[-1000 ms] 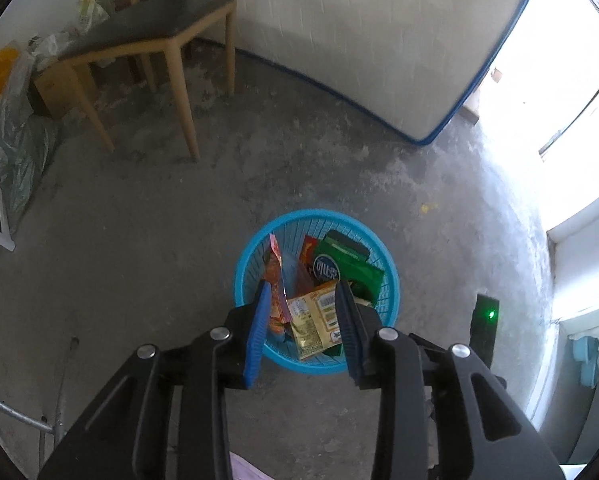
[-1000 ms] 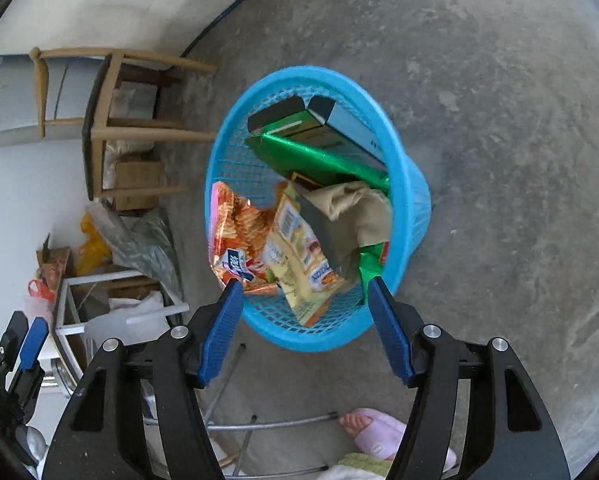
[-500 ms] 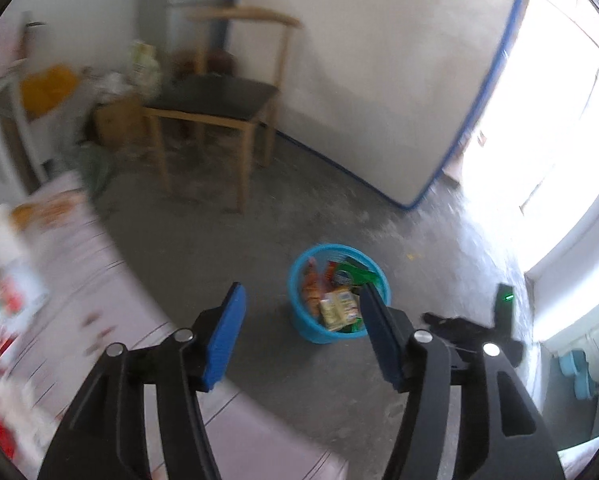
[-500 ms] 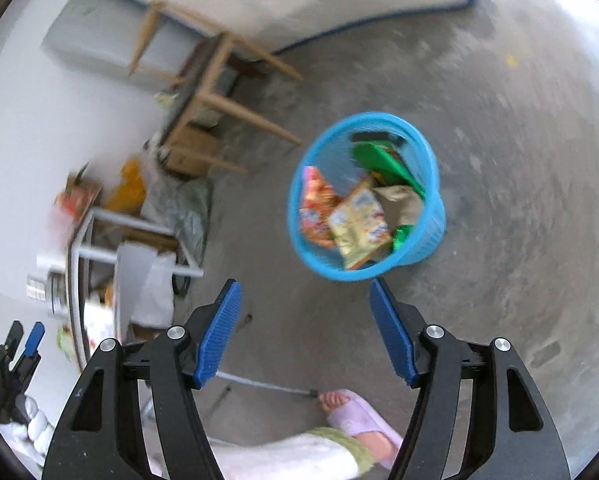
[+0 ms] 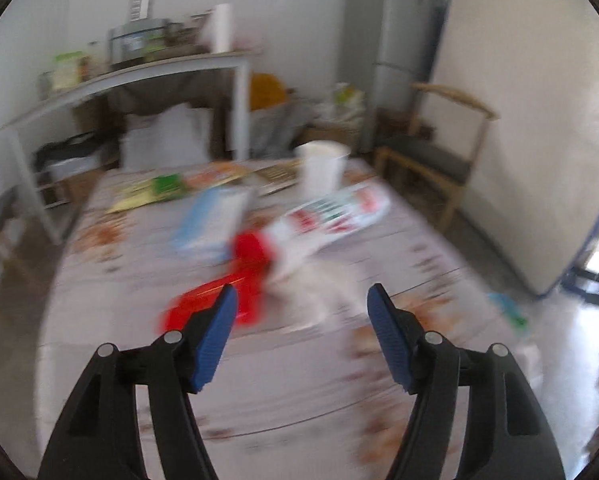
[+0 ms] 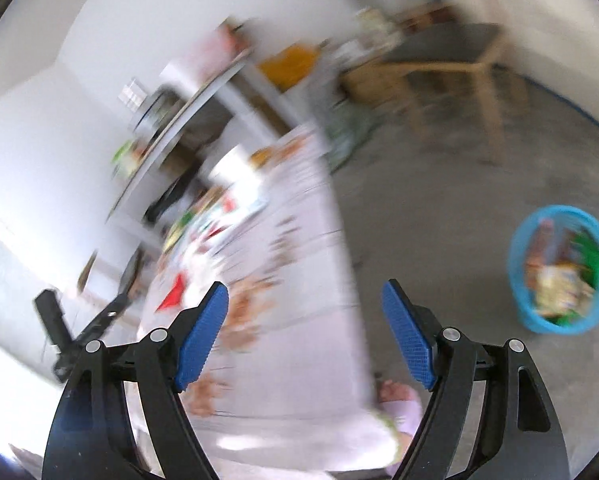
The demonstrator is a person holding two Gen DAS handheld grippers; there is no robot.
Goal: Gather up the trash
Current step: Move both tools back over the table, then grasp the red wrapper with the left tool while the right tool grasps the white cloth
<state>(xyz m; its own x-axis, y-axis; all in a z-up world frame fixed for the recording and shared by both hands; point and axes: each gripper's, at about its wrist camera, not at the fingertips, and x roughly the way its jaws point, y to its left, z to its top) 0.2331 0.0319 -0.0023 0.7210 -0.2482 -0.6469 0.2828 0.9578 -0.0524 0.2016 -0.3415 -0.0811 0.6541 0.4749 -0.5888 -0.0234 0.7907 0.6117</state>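
Both views are motion-blurred. My left gripper [image 5: 301,312] is open and empty above the cloth-covered table [image 5: 299,400]. On the table lie a red wrapper [image 5: 219,304], a white packet with red and green print [image 5: 331,216], a pale blue packet [image 5: 211,220], a white cup [image 5: 321,166] and green and yellow wrappers [image 5: 155,192]. My right gripper [image 6: 305,312] is open and empty over the table's edge [image 6: 339,240]. The blue trash basket [image 6: 561,270], full of wrappers, stands on the floor at the right.
A wooden chair [image 5: 439,156] stands right of the table, a grey fridge [image 5: 391,40] and a white shelf table [image 5: 139,72] behind it. A foot in a pink slipper [image 6: 399,396] is by the table. My left gripper shows at the far left in the right wrist view [image 6: 71,332].
Both grippers have swung away from the basket and up toward the table. The left gripper opened and now faces the trash on the table. The basket has slid to the right in the right wrist view.
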